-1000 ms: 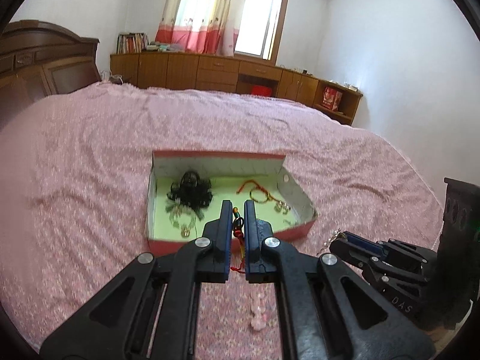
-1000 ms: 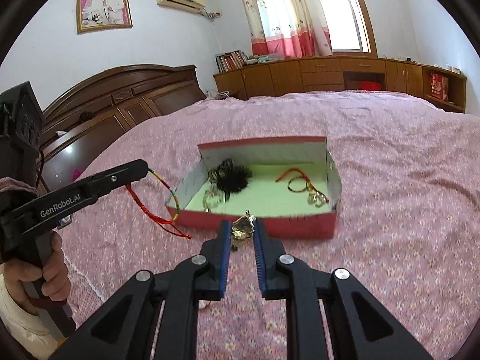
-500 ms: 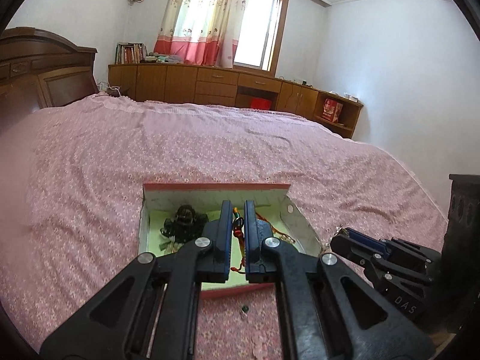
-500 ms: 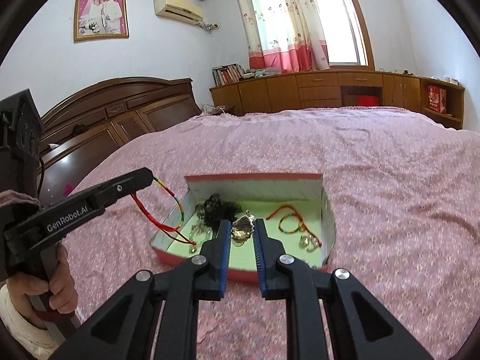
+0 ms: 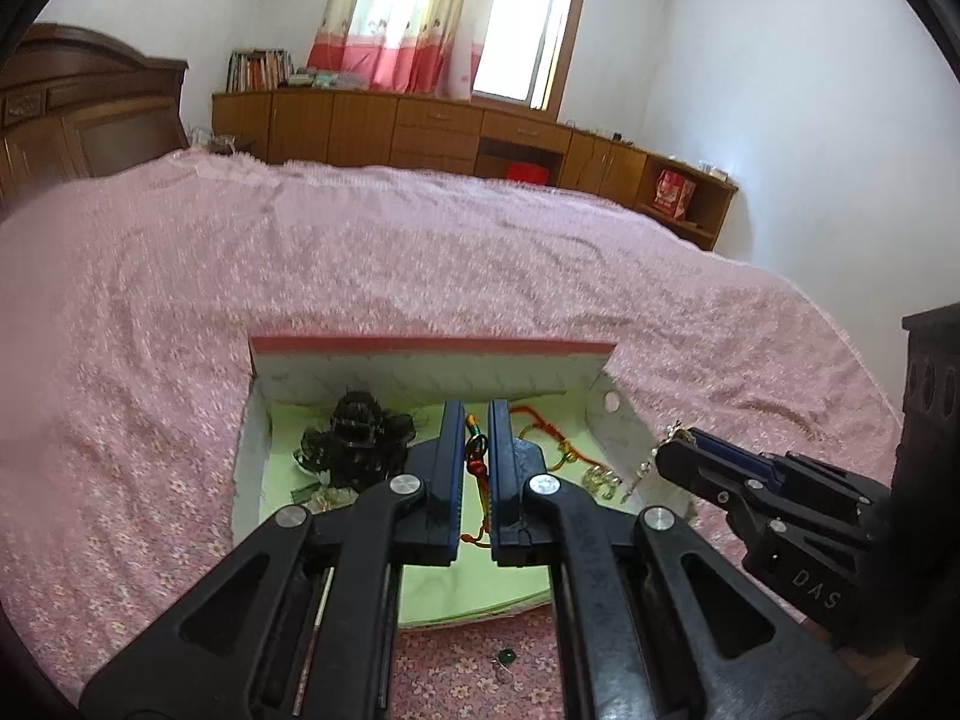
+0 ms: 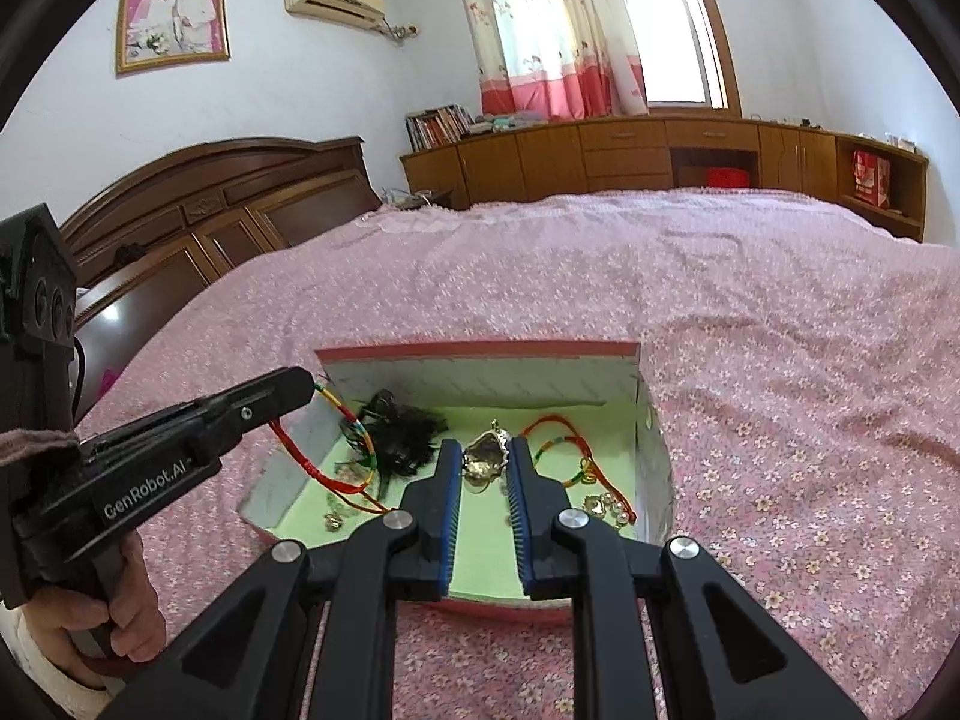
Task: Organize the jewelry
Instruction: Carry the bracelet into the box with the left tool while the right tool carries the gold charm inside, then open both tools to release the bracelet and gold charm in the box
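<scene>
A red box with a green floor [image 5: 432, 345] [image 6: 480, 352] lies on the pink bed. It holds a black hair piece [image 5: 357, 429] [image 6: 401, 429], a red cord bracelet [image 5: 543, 427] [image 6: 561, 438] and small pearl earrings [image 6: 606, 504]. My left gripper [image 5: 475, 420] is shut on a red multicoloured string bracelet [image 5: 477, 468] [image 6: 336, 450], hanging over the box's left part. My right gripper [image 6: 486, 450] is shut on a gold pendant [image 6: 487, 459] above the box's middle; it shows at the right of the left wrist view [image 5: 672, 450].
A small green bead [image 5: 506, 656] lies on the pink bedspread [image 5: 420, 252] just in front of the box. A wooden headboard [image 6: 210, 210] stands at the left, low cabinets [image 6: 660, 150] along the far wall.
Both grippers have moved forward from in front of the box to over its inside, carrying the string bracelet and the gold pendant with them.
</scene>
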Demonstrator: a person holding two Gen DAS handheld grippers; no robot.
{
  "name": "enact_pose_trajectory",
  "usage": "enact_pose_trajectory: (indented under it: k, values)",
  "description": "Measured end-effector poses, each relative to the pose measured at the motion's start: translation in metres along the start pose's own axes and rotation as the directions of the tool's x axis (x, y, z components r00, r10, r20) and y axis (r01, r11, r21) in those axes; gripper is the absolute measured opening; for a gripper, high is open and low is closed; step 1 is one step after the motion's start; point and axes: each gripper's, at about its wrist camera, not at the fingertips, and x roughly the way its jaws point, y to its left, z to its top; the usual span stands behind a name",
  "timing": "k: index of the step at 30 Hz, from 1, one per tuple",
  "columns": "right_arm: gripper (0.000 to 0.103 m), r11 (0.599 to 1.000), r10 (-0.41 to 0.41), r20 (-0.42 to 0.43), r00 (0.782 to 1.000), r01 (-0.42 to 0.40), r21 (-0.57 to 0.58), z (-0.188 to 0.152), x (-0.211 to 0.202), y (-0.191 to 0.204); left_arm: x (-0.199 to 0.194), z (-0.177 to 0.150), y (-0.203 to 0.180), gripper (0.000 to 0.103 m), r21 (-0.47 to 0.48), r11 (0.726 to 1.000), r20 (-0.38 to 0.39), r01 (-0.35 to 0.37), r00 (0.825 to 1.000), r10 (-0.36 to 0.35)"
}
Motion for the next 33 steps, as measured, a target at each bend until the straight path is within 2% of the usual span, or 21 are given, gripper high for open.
enact_pose_trajectory:
  k: [13,19,26,30,33]
  values:
    - [0.017,0.998,-0.036,-0.139,0.99,0.043,0.049,-0.02,0.053,-0.03,0.051,-0.021,0.015,0.0,-0.013,0.999,-0.136,-0.049,0.99,0.046]
    - [0.017,0.996,-0.053,-0.182,0.982,0.065,0.061,-0.026,0.069,-0.041,0.064,-0.029,0.025,0.0,-0.023,0.997,-0.174,-0.075,0.982,0.07]
    - [0.017,0.996,-0.083,-0.196,0.977,0.087,0.009,-0.025,0.077,-0.037,0.072,-0.033,0.031,0.0,-0.04,0.996,-0.21,-0.078,0.975,0.068]
    - [0.018,0.996,-0.081,-0.194,0.978,0.086,0.013,-0.024,0.077,-0.037,0.068,-0.033,0.031,0.0,-0.047,0.997,-0.206,-0.067,0.977,0.056]
    - [0.018,0.997,-0.074,-0.193,0.978,0.08,0.022,-0.024,0.076,-0.038,0.064,-0.03,0.033,0.004,-0.054,0.996,-0.205,-0.067,0.977,0.054]
